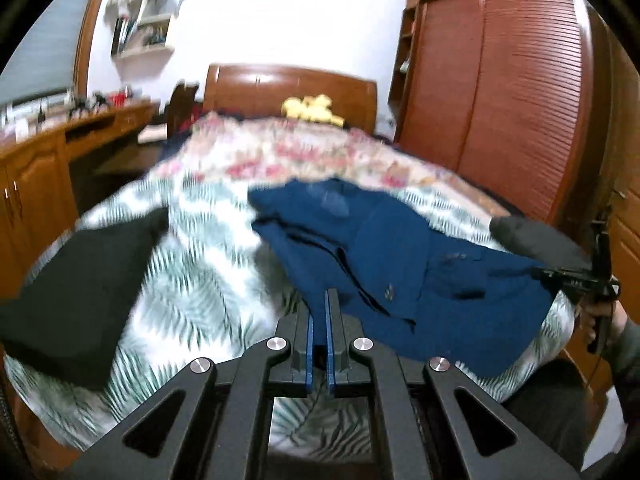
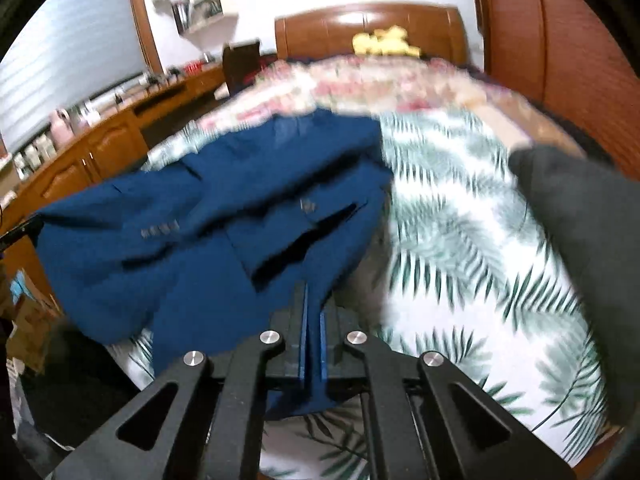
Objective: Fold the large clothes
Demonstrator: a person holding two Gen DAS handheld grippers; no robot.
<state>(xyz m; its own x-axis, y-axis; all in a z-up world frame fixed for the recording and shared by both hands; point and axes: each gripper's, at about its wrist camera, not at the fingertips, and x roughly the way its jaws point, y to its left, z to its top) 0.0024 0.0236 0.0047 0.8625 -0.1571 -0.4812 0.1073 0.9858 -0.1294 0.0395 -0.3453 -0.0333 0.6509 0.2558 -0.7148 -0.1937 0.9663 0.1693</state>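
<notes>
**Left wrist and right wrist: two pinches on a blue jacket**

Left wrist view: our left gripper (image 1: 321,300) had its jaws nearly together, and the near hem of the blue jacket (image 1: 384,248) lay at its tips; whether cloth sat between them we could not tell. The jacket sprawled across the leaf-print bedspread (image 1: 192,280) from 12 toward 3 o'clock, where the right gripper (image 1: 576,280) met its far edge. A black garment (image 1: 80,280) lay at 9 o'clock. We judged that a clean fold would need both corners lifted level, the cloth taut between them.

Right wrist view: our right gripper (image 2: 313,308) was closed on a flap of the blue jacket (image 2: 192,220), cloth trailing out below the jaws. The jacket filled 9 to 12 o'clock, crumpled, sleeve buttons showing. Bedspread (image 2: 460,240) ran off toward 3 o'clock, with a dark garment (image 2: 580,220) at its edge. Beyond stood a wooden headboard (image 2: 372,24), a yellow plush toy (image 2: 384,42) and a long desk (image 2: 120,132).
</notes>
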